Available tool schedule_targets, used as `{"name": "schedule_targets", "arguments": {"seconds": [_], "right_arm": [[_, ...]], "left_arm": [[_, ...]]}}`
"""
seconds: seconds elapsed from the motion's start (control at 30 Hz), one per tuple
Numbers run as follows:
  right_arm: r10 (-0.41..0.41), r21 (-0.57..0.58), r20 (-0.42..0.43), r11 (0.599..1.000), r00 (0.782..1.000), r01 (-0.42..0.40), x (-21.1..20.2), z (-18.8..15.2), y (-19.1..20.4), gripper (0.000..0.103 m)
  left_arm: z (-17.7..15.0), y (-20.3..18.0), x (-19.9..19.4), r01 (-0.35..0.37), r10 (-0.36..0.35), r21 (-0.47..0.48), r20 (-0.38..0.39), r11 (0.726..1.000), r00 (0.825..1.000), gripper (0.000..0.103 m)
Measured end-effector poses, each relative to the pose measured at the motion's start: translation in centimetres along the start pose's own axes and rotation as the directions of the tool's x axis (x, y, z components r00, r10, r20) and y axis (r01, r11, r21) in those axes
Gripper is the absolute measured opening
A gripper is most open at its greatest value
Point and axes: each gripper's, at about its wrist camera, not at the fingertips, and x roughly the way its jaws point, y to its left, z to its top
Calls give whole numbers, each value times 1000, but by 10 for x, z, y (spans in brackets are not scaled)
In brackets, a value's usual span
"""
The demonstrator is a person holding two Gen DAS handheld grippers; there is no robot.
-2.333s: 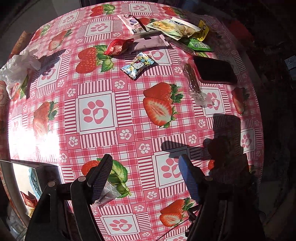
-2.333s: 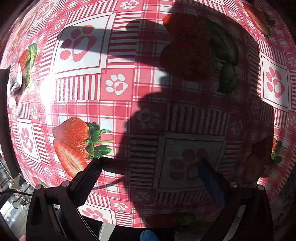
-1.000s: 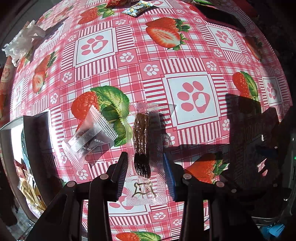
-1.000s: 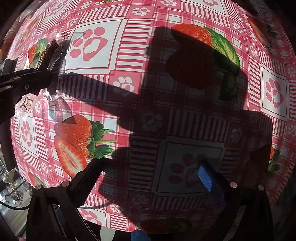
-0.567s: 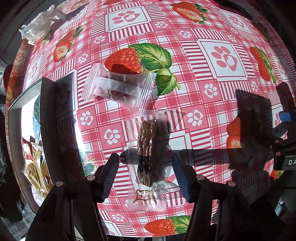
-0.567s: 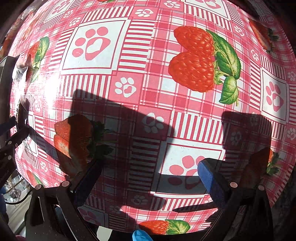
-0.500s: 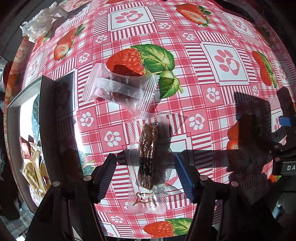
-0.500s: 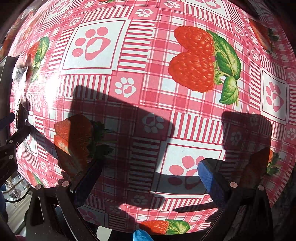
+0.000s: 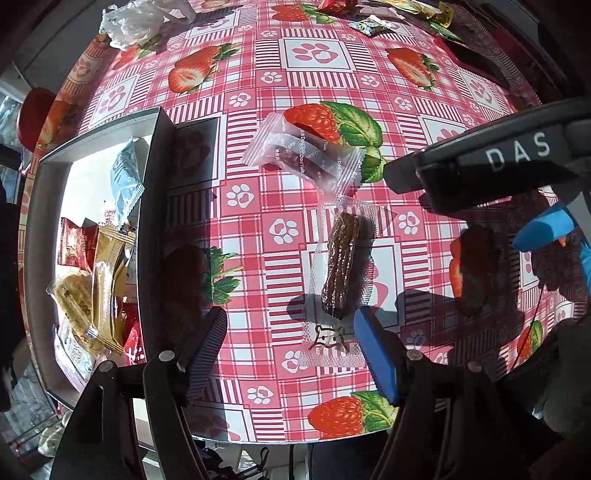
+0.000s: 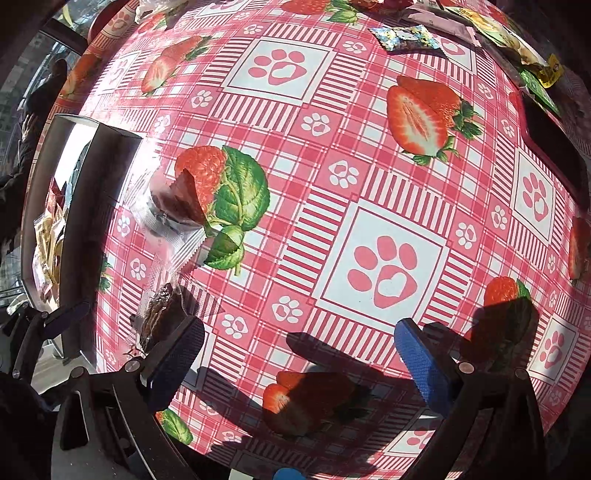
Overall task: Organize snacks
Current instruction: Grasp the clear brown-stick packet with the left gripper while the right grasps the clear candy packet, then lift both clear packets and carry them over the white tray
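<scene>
Left gripper (image 9: 291,350) low in the frame, fingers (image 9: 207,343) spread wide, holding nothing. Brown stick (image 9: 341,266) in clear wrap flat on the tabletop (image 9: 314,55), centre frame, its near end between the fingertips (untouched). Clear pouch (image 9: 303,155) just above it, touching its top edge. Box (image 9: 151,206) at left, packets inside. Right gripper (image 10: 299,354) low in its own view, fingers wide, empty. More snacks (image 10: 404,37) along the upper right edge.

Far snack pile (image 9: 373,11) cut by top edge; box (image 10: 40,206) contents mostly hidden by its wall in right wrist view.
</scene>
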Motion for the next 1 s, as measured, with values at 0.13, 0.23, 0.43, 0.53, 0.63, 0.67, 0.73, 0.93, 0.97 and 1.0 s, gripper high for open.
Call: {"name": "schedule_targets", "arguments": {"seconds": [0.13, 0.23, 0.43, 0.53, 0.63, 0.67, 0.73, 0.93, 0.97, 1.0], "right_arm": [[-4, -117, 11, 993, 1000, 6, 4, 40, 48, 103], [-16, -163, 1, 986, 1000, 16, 14, 58, 71, 84], [-81, -202, 1, 976, 997, 80, 17, 64, 99, 29], [-20, -110, -13, 994, 1000, 18, 12, 58, 81, 29], [46, 11, -19, 999, 999, -46, 5, 46, 43, 29], [59, 47, -22, 997, 998, -58, 4, 39, 29, 29], [81, 112, -24, 991, 996, -78, 2, 22, 0, 29], [108, 232, -26, 968, 994, -99, -3, -31, -53, 29], [117, 250, -25, 962, 993, -107, -4, -40, -59, 29], [125, 266, -25, 957, 992, -114, -4, -46, -63, 29]], "left_arm": [[-19, 23, -10, 15, -15, -42, -9, 999, 1000, 76], [-28, 35, -11, 20, -21, -60, -18, 998, 1000, 76], [-28, 35, -9, 27, -28, -46, -26, 999, 999, 76], [-16, 21, -4, 29, -30, -16, -25, 999, 999, 76], [-5, 5, 2, 29, -28, 25, -25, 999, 999, 76], [-3, 1, 4, 30, -29, 38, -26, 999, 999, 76], [1, -10, 10, 22, -19, 72, -29, 997, 999, 76], [-2, -37, 21, -32, 43, 217, -44, 976, 998, 76], [-1, -40, 21, -30, 39, 234, -36, 972, 999, 77], [-4, -41, 20, -33, 42, 247, -31, 969, 999, 77]]}}
